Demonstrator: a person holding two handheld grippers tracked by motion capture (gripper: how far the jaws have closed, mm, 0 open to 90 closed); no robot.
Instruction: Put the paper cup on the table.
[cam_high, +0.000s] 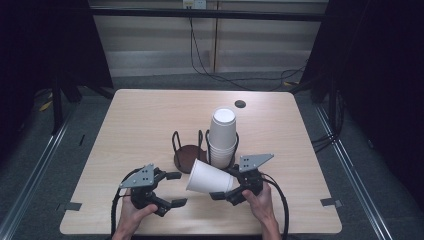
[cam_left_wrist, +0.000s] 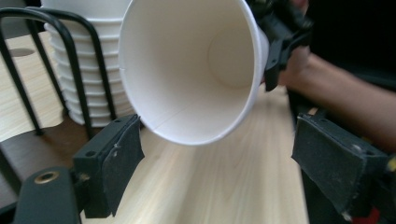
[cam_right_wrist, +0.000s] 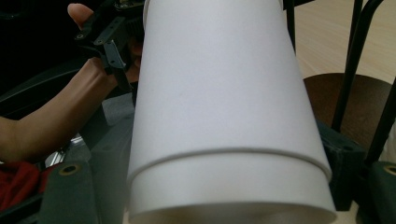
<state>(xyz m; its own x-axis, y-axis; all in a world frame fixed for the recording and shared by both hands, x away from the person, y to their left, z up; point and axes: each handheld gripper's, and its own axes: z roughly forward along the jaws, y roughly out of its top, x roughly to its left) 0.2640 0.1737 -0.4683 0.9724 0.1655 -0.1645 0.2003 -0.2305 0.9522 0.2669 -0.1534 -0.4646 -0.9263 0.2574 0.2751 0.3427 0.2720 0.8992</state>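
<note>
My right gripper (cam_high: 226, 192) clamps the base end of a white paper cup (cam_high: 209, 177), tipped so its mouth points toward nine o'clock, ready for handing over; my left gripper (cam_high: 172, 189) waits with jaws spread wide at that mouth; at twelve o'clock the cup stack (cam_high: 222, 136) fills one wire holder (cam_high: 178, 145).

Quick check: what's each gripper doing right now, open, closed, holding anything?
Left gripper: open, holding nothing.
Right gripper: closed on a white paper cup, held on its side.
</note>
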